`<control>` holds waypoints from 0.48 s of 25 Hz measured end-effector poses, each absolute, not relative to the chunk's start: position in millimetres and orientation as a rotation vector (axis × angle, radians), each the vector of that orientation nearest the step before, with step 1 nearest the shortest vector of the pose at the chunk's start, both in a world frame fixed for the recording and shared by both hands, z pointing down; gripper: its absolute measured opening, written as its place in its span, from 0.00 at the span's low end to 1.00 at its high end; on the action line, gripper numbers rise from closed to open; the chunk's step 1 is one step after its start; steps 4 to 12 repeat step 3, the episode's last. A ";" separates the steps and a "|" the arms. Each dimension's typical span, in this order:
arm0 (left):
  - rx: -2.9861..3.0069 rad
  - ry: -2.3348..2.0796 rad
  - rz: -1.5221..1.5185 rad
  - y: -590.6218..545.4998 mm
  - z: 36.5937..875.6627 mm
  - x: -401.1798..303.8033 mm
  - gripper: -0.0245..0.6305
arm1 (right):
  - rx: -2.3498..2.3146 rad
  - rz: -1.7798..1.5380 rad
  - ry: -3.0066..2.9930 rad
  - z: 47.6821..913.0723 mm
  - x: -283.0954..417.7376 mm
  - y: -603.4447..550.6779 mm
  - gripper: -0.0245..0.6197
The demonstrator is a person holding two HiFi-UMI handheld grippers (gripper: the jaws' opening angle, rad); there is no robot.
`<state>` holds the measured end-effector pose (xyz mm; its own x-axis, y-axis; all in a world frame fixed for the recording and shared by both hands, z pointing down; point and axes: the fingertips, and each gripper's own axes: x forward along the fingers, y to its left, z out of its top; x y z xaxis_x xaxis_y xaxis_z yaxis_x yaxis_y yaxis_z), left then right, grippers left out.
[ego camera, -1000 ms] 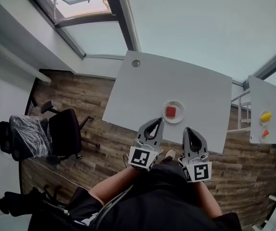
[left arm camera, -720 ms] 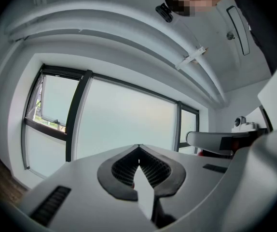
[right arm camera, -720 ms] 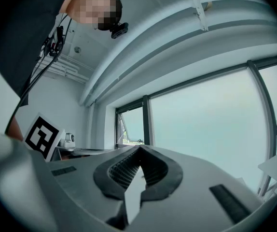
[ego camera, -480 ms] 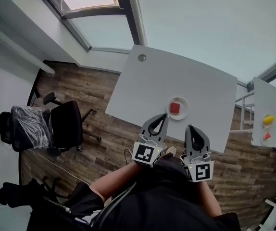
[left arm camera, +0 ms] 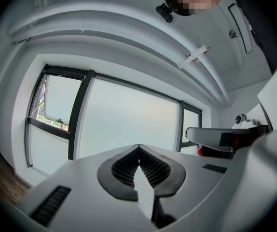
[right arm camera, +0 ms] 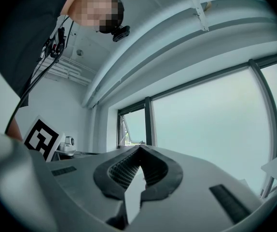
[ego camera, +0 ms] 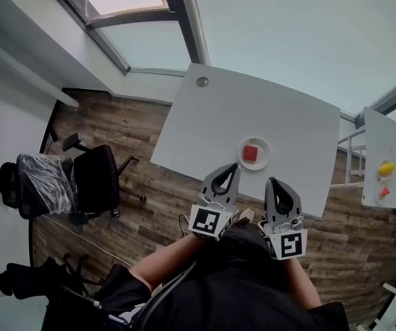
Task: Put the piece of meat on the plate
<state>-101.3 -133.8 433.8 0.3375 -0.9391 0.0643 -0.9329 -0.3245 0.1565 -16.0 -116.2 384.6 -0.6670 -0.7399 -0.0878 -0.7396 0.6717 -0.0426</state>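
Observation:
A red piece of meat [ego camera: 251,152] lies on a small white plate [ego camera: 262,161] near the front edge of the white table [ego camera: 219,116] in the head view. My left gripper [ego camera: 233,166] is shut and empty, its tips at the table's front edge just left of the plate. My right gripper [ego camera: 275,182] is also shut and empty, a little below and right of the plate. Each gripper view shows only its own jaws, left gripper [left arm camera: 138,148] and right gripper [right arm camera: 139,149], closed tip to tip and pointing level at the windows. Neither gripper touches the meat.
A second white table [ego camera: 391,143] at the right carries a yellow item [ego camera: 385,167] and a red item [ego camera: 383,192] on small plates. Black office chairs [ego camera: 94,181] stand on the wooden floor at the left. A round grommet [ego camera: 201,82] sits at the table's far corner.
The head view has shifted slightly, so table and plate sit a little further right. Both grippers stay shut and hold their places by the table's front edge.

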 end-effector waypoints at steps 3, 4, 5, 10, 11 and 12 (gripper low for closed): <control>2.433 -1.720 -0.050 -135.4 434.3 -99.9 0.04 | -1.234 0.004 2.774 384.5 -14.3 -118.1 0.04; 2.433 -1.720 -0.050 -135.4 434.3 -99.9 0.04 | -1.234 0.004 2.774 384.5 -14.3 -118.1 0.04; 2.433 -1.720 -0.050 -135.4 434.3 -99.9 0.04 | -1.234 0.004 2.774 384.5 -14.3 -118.1 0.04; 2.433 -1.720 -0.050 -135.4 434.3 -99.9 0.04 | -1.234 0.004 2.774 384.5 -14.3 -118.1 0.04; 2.433 -1.720 -0.050 -135.4 434.3 -99.9 0.04 | -1.234 0.004 2.774 384.5 -14.3 -118.1 0.04; 2.433 -1.720 -0.050 -135.4 434.3 -99.9 0.04 | -1.234 0.004 2.774 384.5 -14.3 -118.1 0.04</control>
